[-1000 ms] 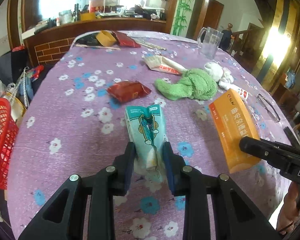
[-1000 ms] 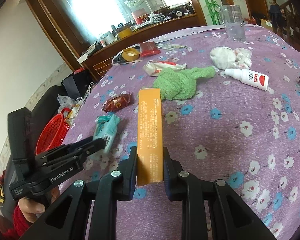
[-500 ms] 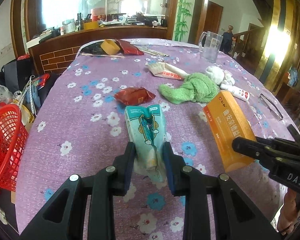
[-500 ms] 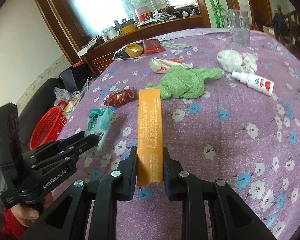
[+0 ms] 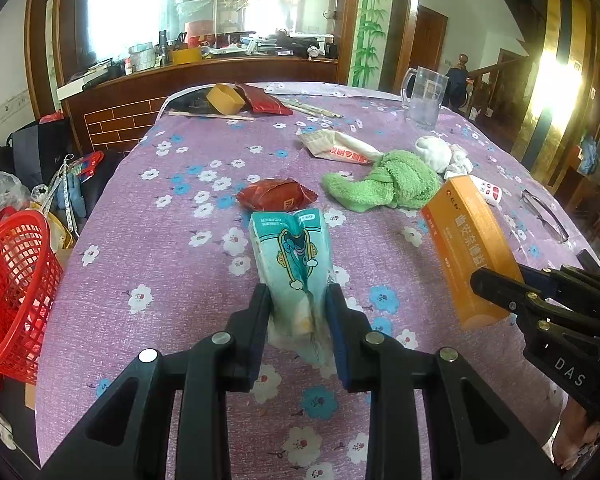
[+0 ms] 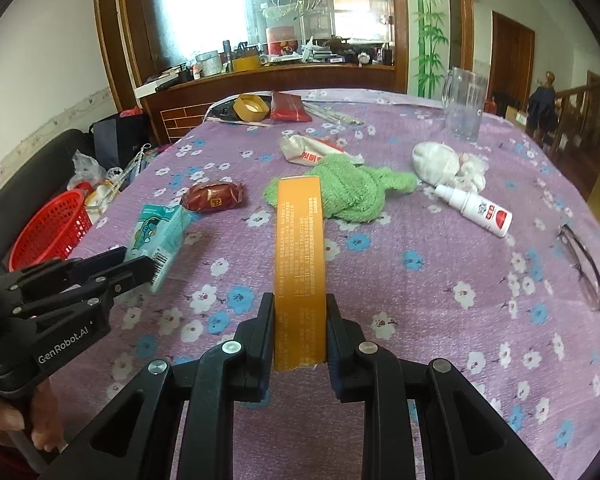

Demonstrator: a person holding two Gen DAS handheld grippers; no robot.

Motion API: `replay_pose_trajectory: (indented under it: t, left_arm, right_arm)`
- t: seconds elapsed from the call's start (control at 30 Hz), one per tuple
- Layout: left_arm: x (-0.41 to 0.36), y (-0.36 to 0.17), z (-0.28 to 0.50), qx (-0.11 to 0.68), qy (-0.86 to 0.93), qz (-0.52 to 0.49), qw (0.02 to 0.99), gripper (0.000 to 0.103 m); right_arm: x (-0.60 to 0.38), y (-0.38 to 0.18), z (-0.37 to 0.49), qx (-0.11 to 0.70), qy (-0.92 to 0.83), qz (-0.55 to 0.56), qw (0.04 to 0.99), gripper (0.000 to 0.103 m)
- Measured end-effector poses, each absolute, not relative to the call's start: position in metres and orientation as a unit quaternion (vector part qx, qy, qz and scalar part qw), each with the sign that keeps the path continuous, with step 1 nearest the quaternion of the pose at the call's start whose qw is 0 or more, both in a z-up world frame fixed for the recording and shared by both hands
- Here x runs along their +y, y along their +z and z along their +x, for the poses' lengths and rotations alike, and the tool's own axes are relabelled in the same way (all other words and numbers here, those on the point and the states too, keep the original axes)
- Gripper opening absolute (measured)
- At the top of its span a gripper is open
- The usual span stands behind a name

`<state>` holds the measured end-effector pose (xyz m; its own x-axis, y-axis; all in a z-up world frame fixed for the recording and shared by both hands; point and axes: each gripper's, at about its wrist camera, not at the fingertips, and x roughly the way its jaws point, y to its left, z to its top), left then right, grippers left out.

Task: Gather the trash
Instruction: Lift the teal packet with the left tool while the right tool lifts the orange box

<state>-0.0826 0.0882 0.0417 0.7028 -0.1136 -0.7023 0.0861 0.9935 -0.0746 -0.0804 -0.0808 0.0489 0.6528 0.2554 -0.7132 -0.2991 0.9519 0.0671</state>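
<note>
My left gripper [image 5: 298, 300] is shut on a crumpled teal and white carton [image 5: 294, 256], held above the purple flowered tablecloth [image 5: 172, 264]. The right gripper [image 6: 300, 312] is shut on a long orange box [image 6: 300, 248], also lifted off the cloth. In the left wrist view the orange box [image 5: 470, 252] hangs at the right, pinched by the right gripper [image 5: 496, 284]. The right wrist view shows the teal carton [image 6: 156, 236] at the left in the left gripper [image 6: 138, 266]. A red snack wrapper [image 5: 276, 196] and a white and red wrapper [image 5: 340, 148] lie further back.
A red mesh basket [image 5: 12, 288] stands off the table's left edge. On the cloth lie a green towel [image 5: 384, 182], a white cloth bundle [image 6: 440, 162], a white spray bottle [image 6: 476, 210], glasses [image 6: 584, 268], a clear jug [image 6: 462, 104], a tape roll [image 6: 252, 108] and a red packet [image 6: 286, 106].
Both grippers keep their hold. The right gripper has rolled and shifted a little, so the orange box sits more upright and the room looks level.
</note>
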Motion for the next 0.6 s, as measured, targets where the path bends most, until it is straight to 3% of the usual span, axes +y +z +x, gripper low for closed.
replay_pose_trajectory:
  t: [0.6]
  left_arm:
    - [0.0893, 0.0406, -0.0824, 0.383, -0.053, -0.016, 0.922, 0.028]
  right_arm:
    - [-0.0785, 0.0481, -0.0833, 0.385, 0.147, -0.040, 0.910, 0.024]
